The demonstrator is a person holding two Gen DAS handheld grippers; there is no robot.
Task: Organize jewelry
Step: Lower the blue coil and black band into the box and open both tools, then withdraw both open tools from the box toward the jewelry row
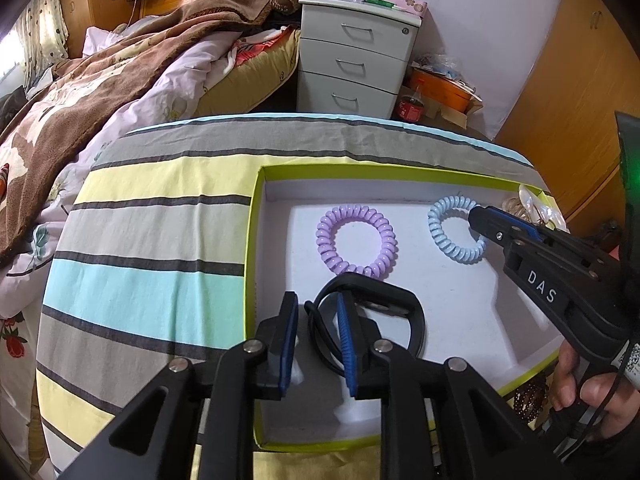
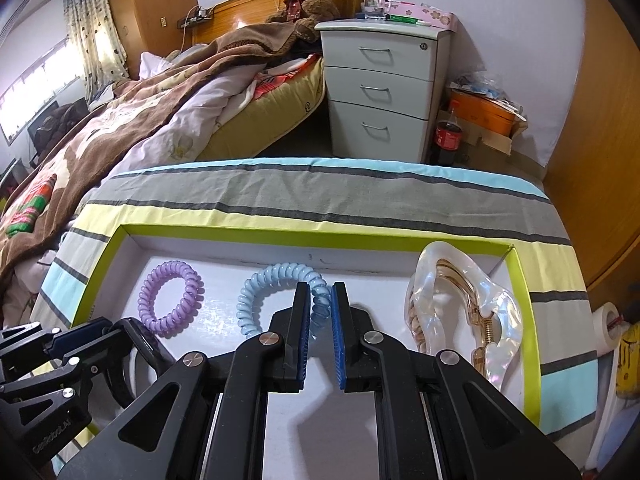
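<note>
A shallow white box with a lime-green rim [image 1: 256, 216] [image 2: 120, 236] lies on a striped cloth. In it lie a purple spiral hair tie [image 1: 357, 241] [image 2: 171, 297], a light blue spiral hair tie [image 1: 452, 232] [image 2: 256, 292], a black band [image 1: 400, 308] [image 2: 132, 344] and a pearly hair claw [image 2: 464, 312]. My left gripper [image 1: 318, 312] is open, its fingers astride the black band's left end. My right gripper [image 2: 321, 304] [image 1: 480, 220] is open, with the blue tie's right side between its fingers.
The striped cloth [image 1: 160, 216] covers a raised surface beside a bed with a brown blanket [image 1: 100, 92]. A white drawer unit [image 1: 352, 52] and a cola bottle [image 1: 412, 106] stand beyond. Dark bead bracelets [image 1: 528, 396] lie outside the box's right rim.
</note>
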